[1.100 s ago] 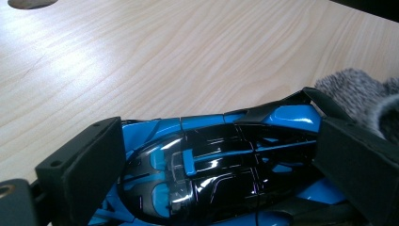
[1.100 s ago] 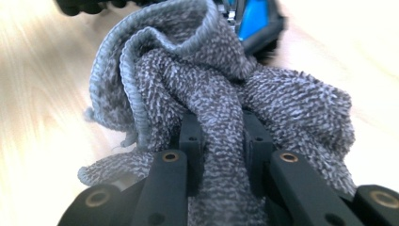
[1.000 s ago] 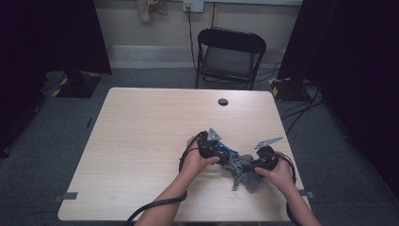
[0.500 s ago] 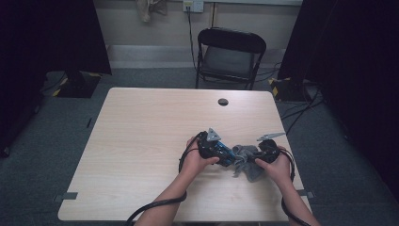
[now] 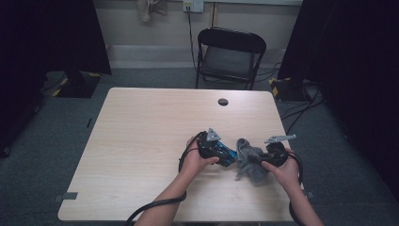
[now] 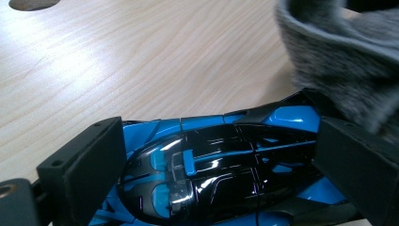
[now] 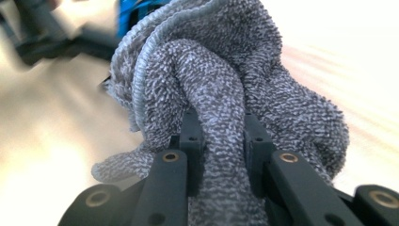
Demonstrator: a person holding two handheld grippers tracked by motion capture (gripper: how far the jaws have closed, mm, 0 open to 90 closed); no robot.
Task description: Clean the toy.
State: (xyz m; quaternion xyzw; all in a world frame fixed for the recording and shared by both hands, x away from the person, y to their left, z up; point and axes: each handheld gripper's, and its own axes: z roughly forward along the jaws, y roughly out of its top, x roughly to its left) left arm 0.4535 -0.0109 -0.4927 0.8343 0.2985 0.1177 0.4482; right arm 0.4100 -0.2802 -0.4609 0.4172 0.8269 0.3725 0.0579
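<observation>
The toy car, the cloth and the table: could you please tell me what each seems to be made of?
Toy car: likely hard plastic, glossy blue and black, with sharp light reflections and moulded panel lines.
Cloth: grey terry or microfibre, matt, with looped pile and a stitched hem.
Table: pale wood-grain top, probably laminate, with a soft sheen and printed-looking grain.

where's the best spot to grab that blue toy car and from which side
Across its flanks at mid-body, coming in from above its roof. The blue toy car is long and narrow with smooth sloping ends, so its two long sides give the flattest parallel faces. The left gripper already clamps it this way, one jaw on each flank, leaving the end by the grey cloth free.
</observation>
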